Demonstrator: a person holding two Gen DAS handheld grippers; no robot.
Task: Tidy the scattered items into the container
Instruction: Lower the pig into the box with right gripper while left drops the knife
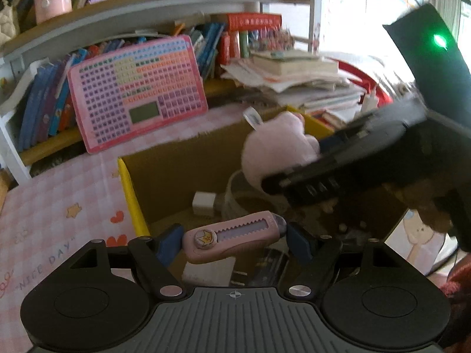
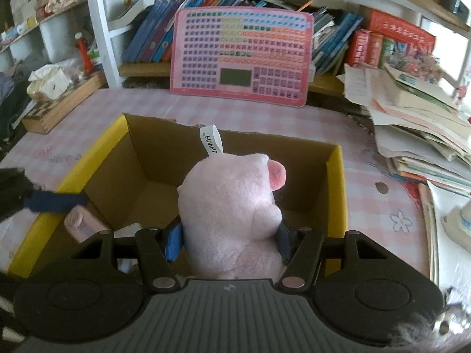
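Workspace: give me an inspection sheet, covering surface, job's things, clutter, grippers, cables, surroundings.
Surface: desk under a pink checked cloth with star and heart prints.
Job's things: open cardboard box with yellow rim; pink utility knife and pink plush toy both above it; white charger block and a clear round container already inside.
Clutter: leaning paper and book stack; pink button board propped against the shelf.
Grippers: left gripper shut on the knife; right gripper shut on the plush toy.
Cables: nothing seen.
Surroundings: bookshelf full of books behind; wooden box at the desk's far left.
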